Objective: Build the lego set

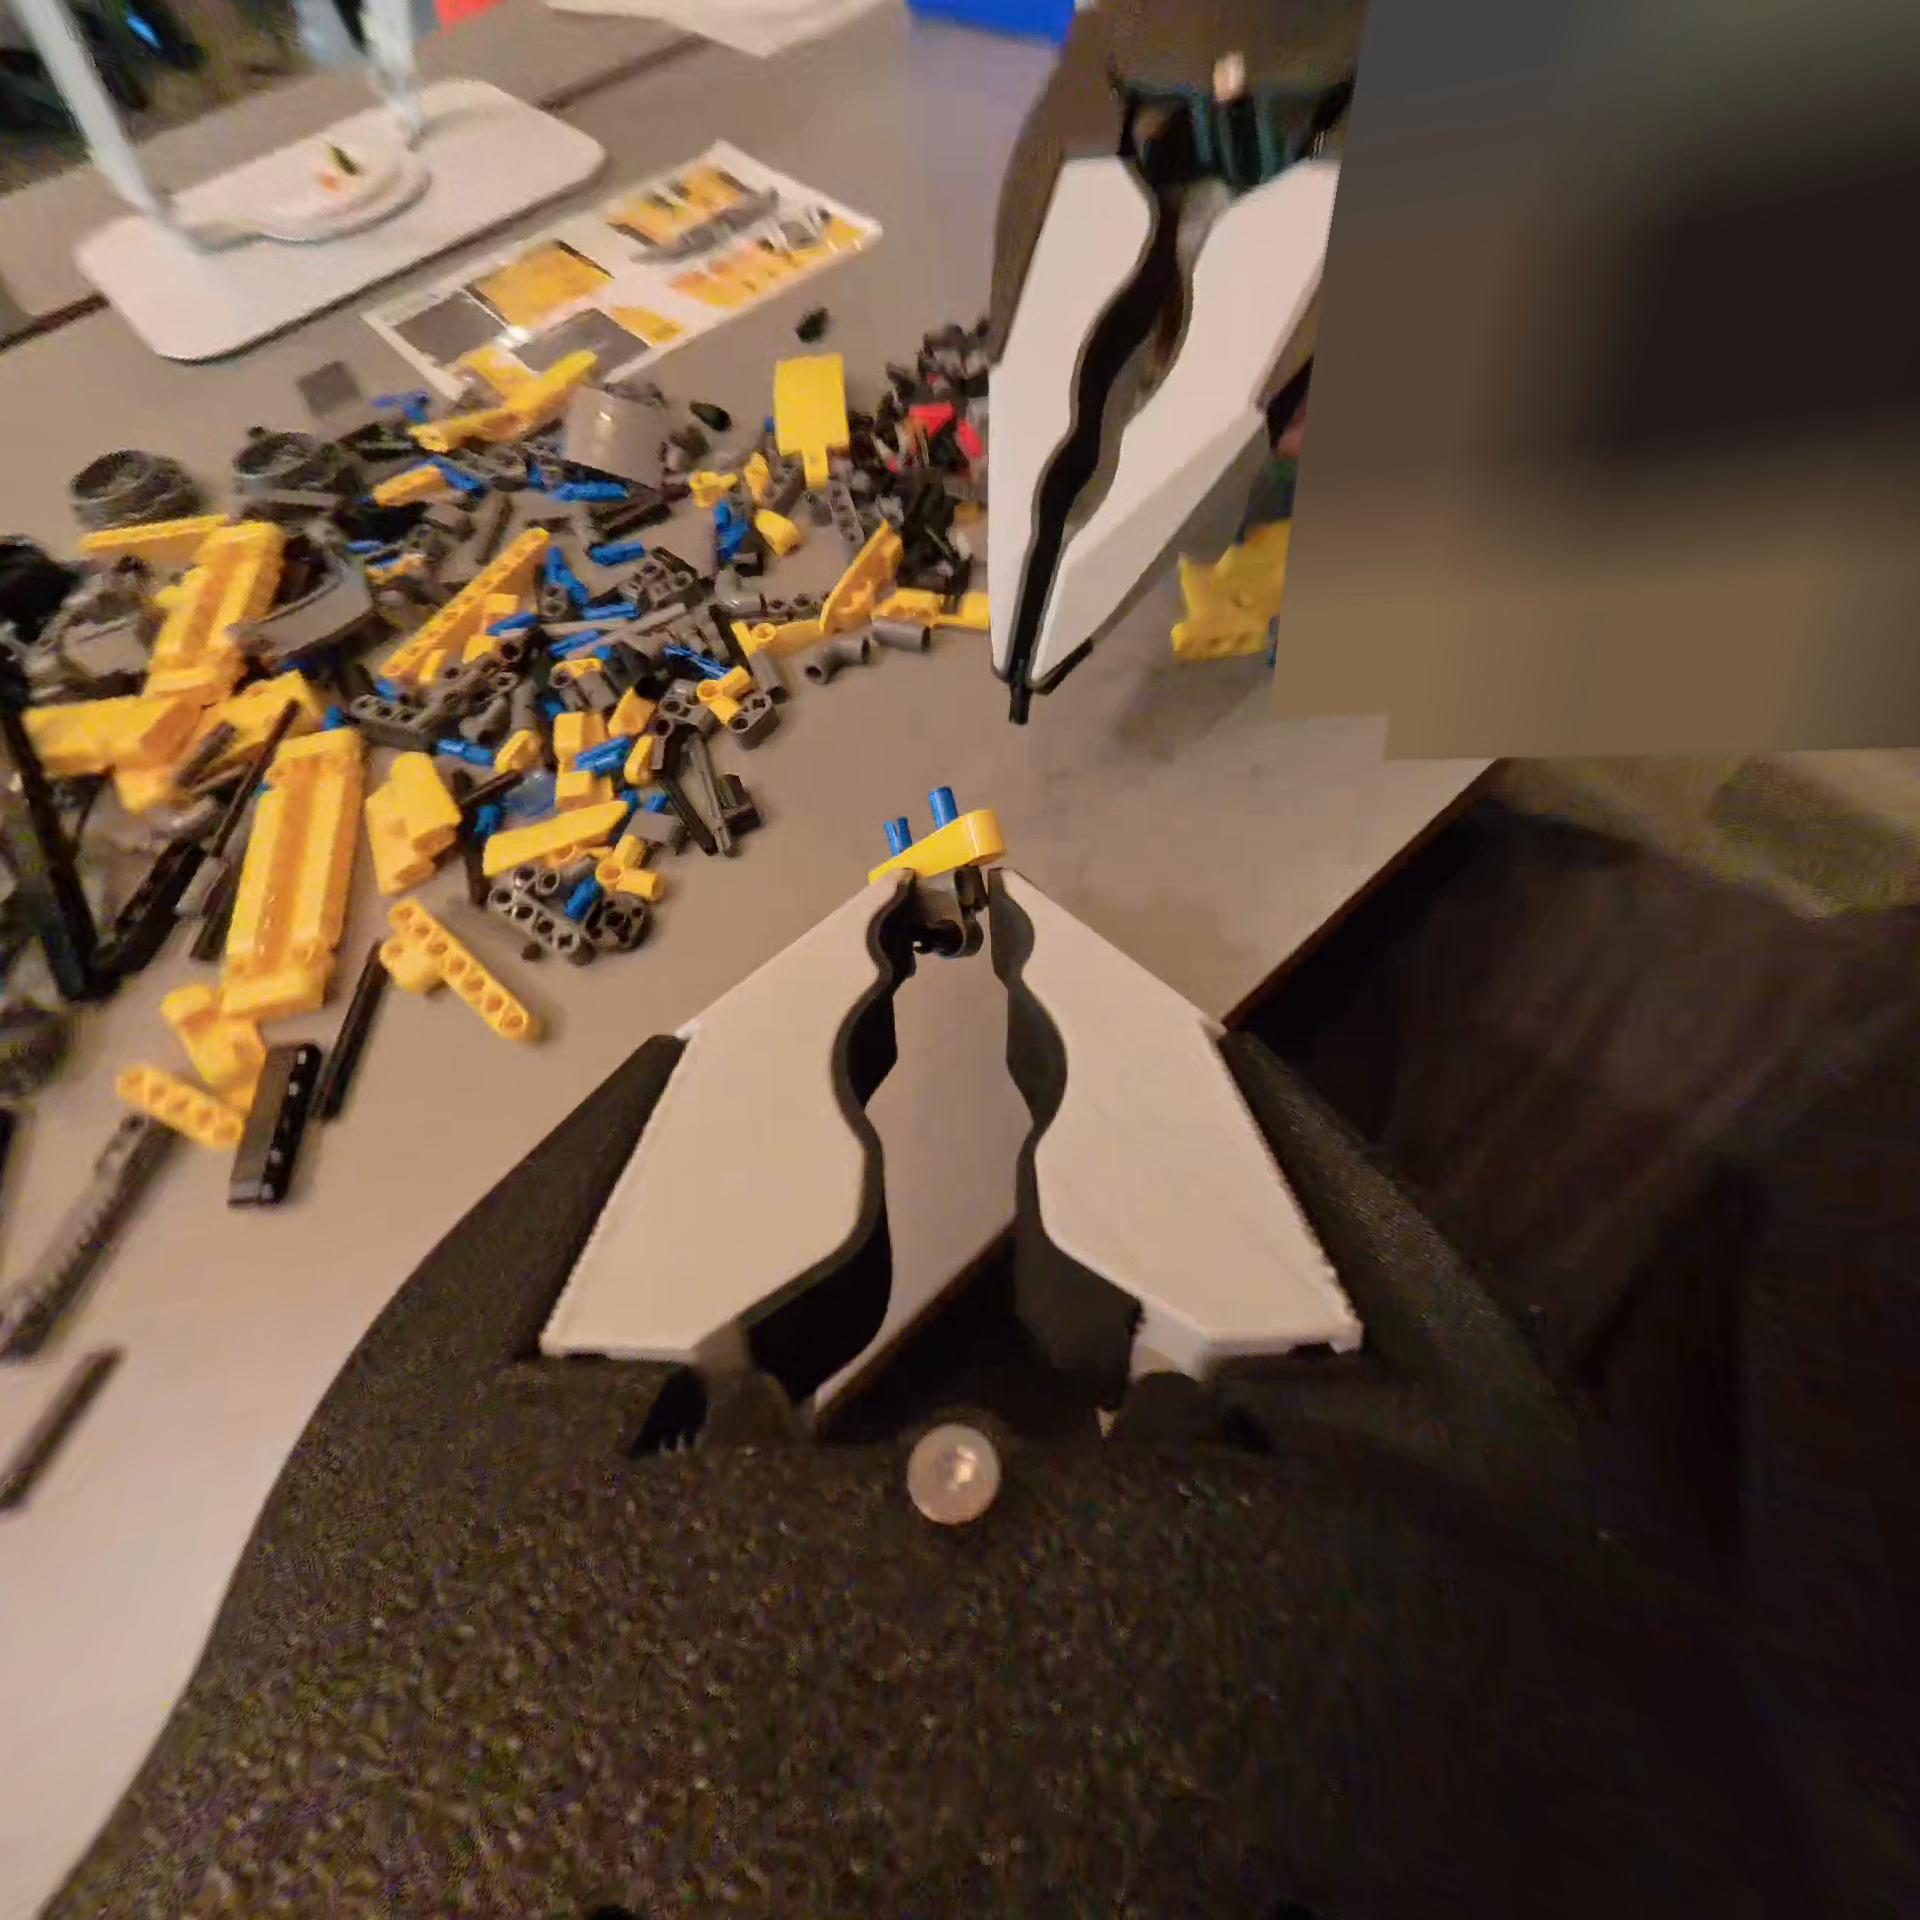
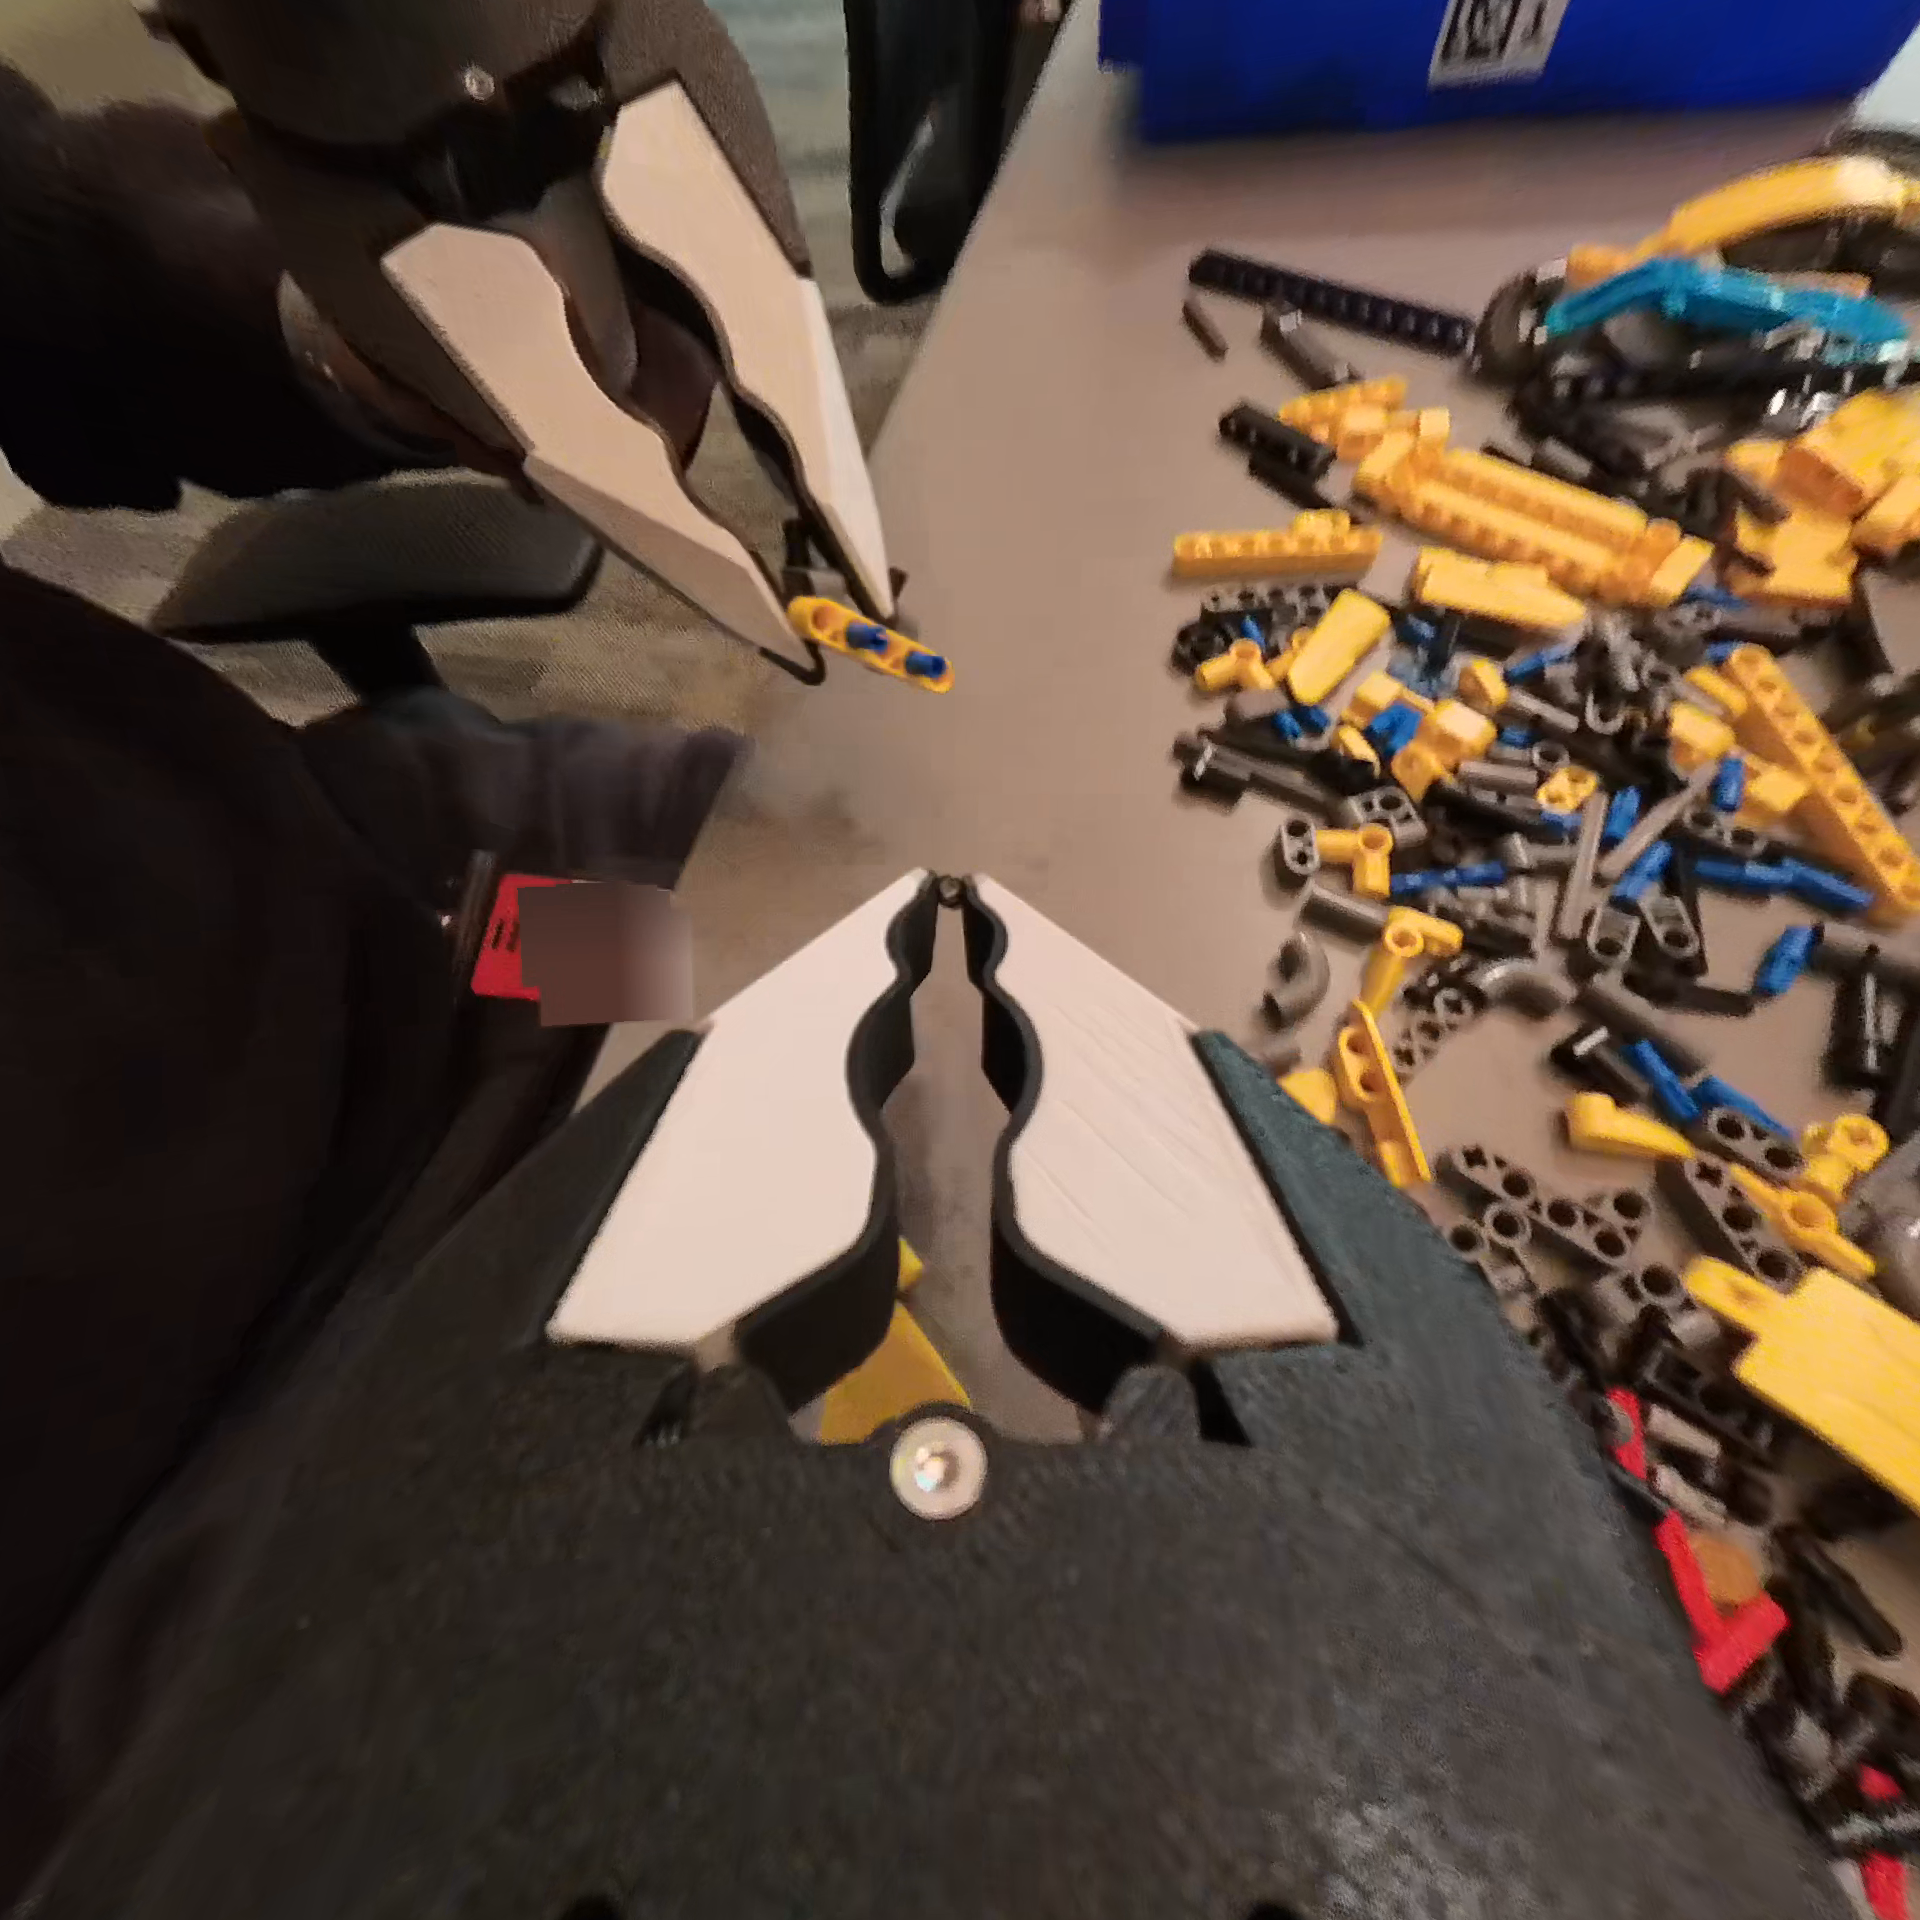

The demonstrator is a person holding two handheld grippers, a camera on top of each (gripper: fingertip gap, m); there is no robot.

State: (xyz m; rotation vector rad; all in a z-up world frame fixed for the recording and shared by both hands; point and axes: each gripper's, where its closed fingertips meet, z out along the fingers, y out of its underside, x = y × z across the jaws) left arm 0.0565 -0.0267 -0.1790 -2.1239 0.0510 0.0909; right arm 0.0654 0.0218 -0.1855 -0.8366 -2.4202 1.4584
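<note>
**Both jaws clamped on small parts above bare strip of table**

L gripper (image 1: pixel 948 883): jaws closed on a short yellow beam (image 1: pixel 951 836) w/ two blue pins (image 1: pixel 940 802) stuck through it; a small black piece is seen between the fingertips beneath the beam. Beam is held clear of the table (image 1: pixel 1122 831), over the bare grey patch near the table edge. In the right wrist view the same beam (image 2: pixel 871 644) is seen projecting sideways from the L gripper (image 2: pixel 847 634) tips.

R gripper (image 2: pixel 948 888): jaws nearly shut, clenched on a thin black pin (image 2: pixel 949 889), seen end-on at the tips. From the left wrist view the R gripper (image 1: pixel 1018 675) hangs point-down just past the pile's edge, pin (image 1: pixel 1018 701) protruding below the tips; whether it touches the table cannot be told.

The two grippers are near each other but apart, bare surface between them.

Room: loose pile of yellow, black, grey and blue parts (image 1: pixel 520 665) is spread across the table to the L gripper's left. Table edge runs diagonally just right of the L gripper; dark floor and a chair (image 2: pixel 416 561) lie beyond. Instruction sheet (image 1: pixel 634 270) and a white flat stand base (image 1: pixel 343 208) sit behind the pile. A blue bin (image 2: pixel 1455 62) is seen at the far end, a partly built yellow-and-teal model (image 2: pixel 1714 301) beside it.
</note>
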